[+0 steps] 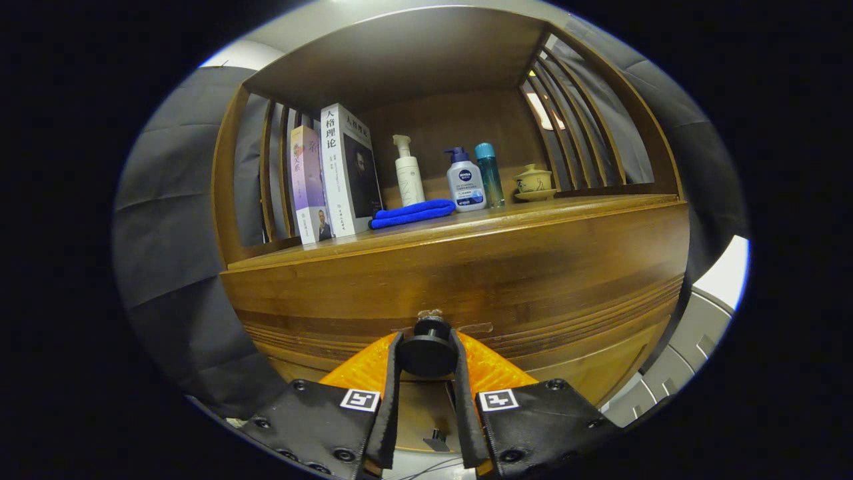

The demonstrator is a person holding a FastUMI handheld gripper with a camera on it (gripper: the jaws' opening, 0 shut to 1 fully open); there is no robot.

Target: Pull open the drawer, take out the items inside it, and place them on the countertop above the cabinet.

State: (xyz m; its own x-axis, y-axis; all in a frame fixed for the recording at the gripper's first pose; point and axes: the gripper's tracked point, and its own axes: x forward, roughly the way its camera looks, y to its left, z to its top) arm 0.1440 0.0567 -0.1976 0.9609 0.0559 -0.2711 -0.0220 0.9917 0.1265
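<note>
Gripping round black knob (427,351): gripper (426,373) had both fingers pressed on its sides, clamped. Knob sat on drawer front (466,293), wood, brown, grooved bands along lower edge. Judged: drawer at start of pull, opening not visible; contents hidden, nothing taken out yet. Beyond, countertop (566,207) above cabinet carried books (333,177), blue cloth (412,213), pump bottles (464,180), lidded cup (534,181). Free space near front edge.

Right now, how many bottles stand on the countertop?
3: a white pump bottle behind the blue cloth, a pump bottle right of it, a teal bottle beside that. Gripper grips the drawer knob.
</note>
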